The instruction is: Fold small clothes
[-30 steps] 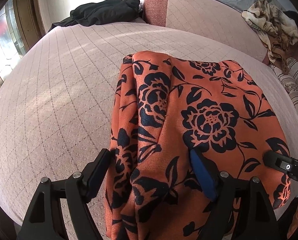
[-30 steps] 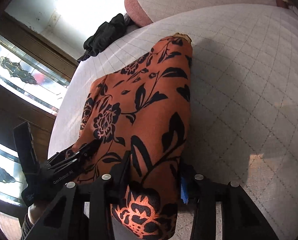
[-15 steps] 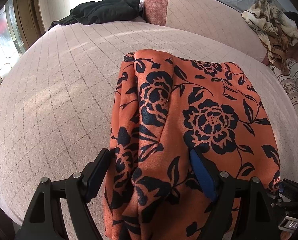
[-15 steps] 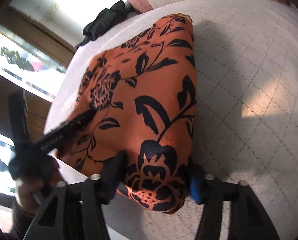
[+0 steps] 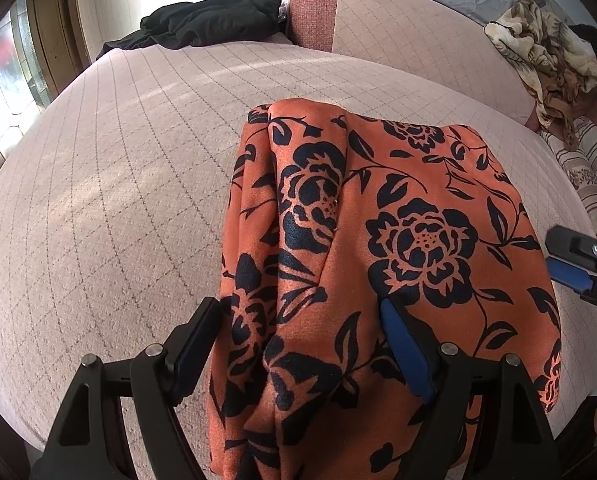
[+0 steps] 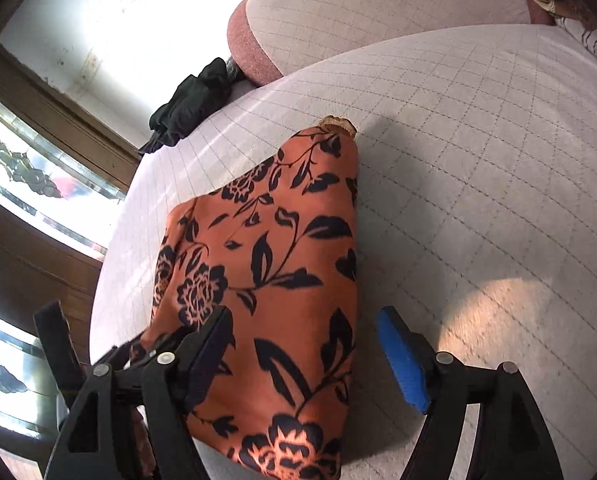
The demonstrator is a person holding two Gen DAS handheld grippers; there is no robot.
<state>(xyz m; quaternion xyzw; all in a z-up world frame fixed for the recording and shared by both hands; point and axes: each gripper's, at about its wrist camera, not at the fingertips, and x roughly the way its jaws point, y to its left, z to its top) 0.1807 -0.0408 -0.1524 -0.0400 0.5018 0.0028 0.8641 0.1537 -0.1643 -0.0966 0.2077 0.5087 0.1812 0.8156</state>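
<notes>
An orange garment with black flowers [image 5: 398, 220] lies folded on the quilted pink sofa seat [image 5: 118, 200], its near end hanging over the front edge. My left gripper [image 5: 300, 312] stands wide over that near end. A bunched fold sits between its fingers, and the blue pad [image 5: 406, 352] rests on the cloth. My right gripper [image 6: 304, 316] is at the garment [image 6: 266, 272]'s right edge, jaws opening. Its blue pad [image 6: 402, 360] is clear of the cloth, while the black finger [image 6: 206, 352] lies over it. The right gripper [image 5: 578, 268] also shows in the left wrist view.
A black garment [image 5: 214, 20] lies at the seat's far left corner. Behind is the sofa back cushion [image 5: 398, 28], with a crumpled beige patterned cloth [image 5: 546, 52] on it. Striped fabric [image 5: 586, 168] is at the right. A wooden-framed window [image 6: 38, 168] stands to the left.
The right gripper's jaws have spread and let go of the garment's edge, and its blue pad now stands off to the right. The cloth has settled flat. The left gripper has not moved.
</notes>
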